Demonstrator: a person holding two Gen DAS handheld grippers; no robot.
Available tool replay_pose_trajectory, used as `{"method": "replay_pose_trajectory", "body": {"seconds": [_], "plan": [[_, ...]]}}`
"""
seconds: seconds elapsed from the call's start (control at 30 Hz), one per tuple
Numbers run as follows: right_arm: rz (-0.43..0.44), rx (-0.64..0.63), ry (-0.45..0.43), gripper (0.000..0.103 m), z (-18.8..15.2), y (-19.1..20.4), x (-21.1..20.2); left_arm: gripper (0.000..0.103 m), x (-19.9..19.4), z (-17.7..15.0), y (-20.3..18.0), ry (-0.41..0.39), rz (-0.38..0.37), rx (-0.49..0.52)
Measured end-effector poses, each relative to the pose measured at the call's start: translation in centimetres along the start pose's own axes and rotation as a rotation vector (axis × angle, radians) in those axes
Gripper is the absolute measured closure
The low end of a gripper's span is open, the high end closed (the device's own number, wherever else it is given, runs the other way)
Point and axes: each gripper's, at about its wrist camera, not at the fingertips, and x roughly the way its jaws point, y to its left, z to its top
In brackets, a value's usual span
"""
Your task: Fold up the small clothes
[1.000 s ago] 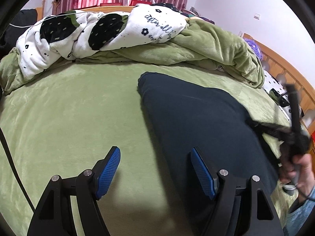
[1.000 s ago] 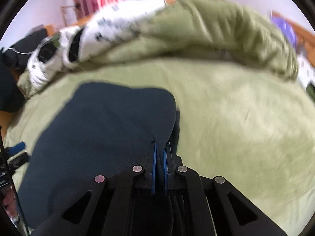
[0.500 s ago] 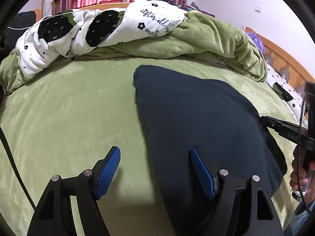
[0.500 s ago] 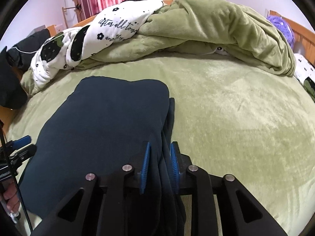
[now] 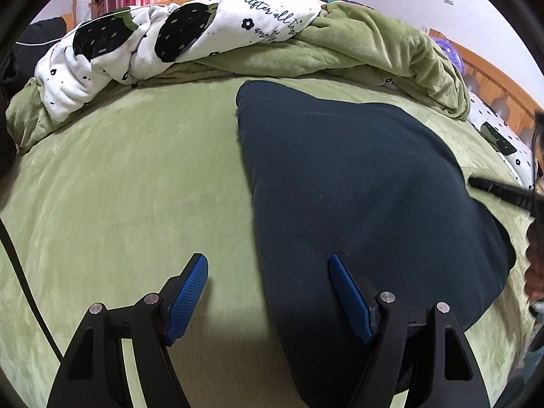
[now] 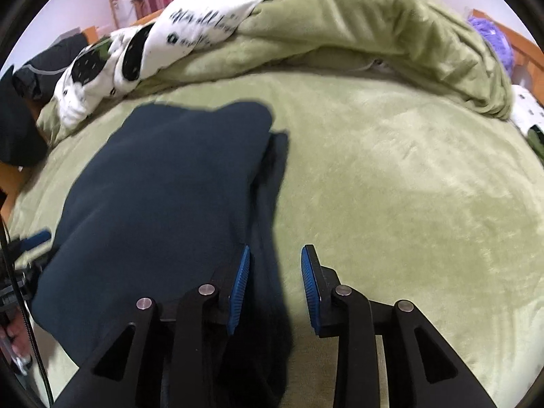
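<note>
A dark navy garment [image 5: 357, 183] lies flat on the green bed cover, folded over so that a lower layer shows along its right edge [image 6: 275, 176]. My left gripper [image 5: 268, 285] is open and empty, with its jaws either side of the garment's left edge. My right gripper [image 6: 275, 272] is open, with its jaws over the garment's right edge and nothing held. The right gripper's finger [image 5: 496, 190] shows at the far right in the left wrist view. The left gripper [image 6: 30, 241] shows at the left edge in the right wrist view.
A bunched green blanket [image 5: 374, 54] and a white quilt with black strawberries [image 5: 142, 44] lie piled across the back of the bed. A wooden bed frame [image 5: 493, 78] runs along the right. Open green cover [image 6: 408, 187] lies right of the garment.
My right gripper was shut on the garment's edge; it has opened and let the cloth go. The garment now lies flat. The left gripper has stayed open and shifted slightly.
</note>
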Motion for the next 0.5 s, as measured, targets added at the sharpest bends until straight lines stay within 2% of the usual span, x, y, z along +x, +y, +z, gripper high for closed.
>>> {"method": "replay_pose_trajectory", "body": {"seconds": [0.13,0.23,0.33,0.4,0.5], "plan": [[0.031,0.074,-0.058,0.072,1.1,-1.5,-1.6,0.03,-0.4,-0.2,0.2,-0.005,-0.008,-0.013],[0.078,0.112,-0.067,0.071,1.7,-1.8,-1.8,0.03,-0.8,0.2,0.8,-0.016,-0.038,-0.043],[0.141,0.122,-0.049,0.07,1.6,-1.4,-1.6,0.031,-1.0,0.7,1.5,-0.031,-0.041,-0.074],[0.182,0.112,0.001,0.068,1.3,-0.6,-0.7,0.031,-0.8,1.1,2.0,-0.037,-0.046,-0.095],[0.171,0.079,0.05,0.068,0.5,0.8,0.2,0.031,-0.3,1.9,2.4,-0.037,-0.044,-0.118]]}}
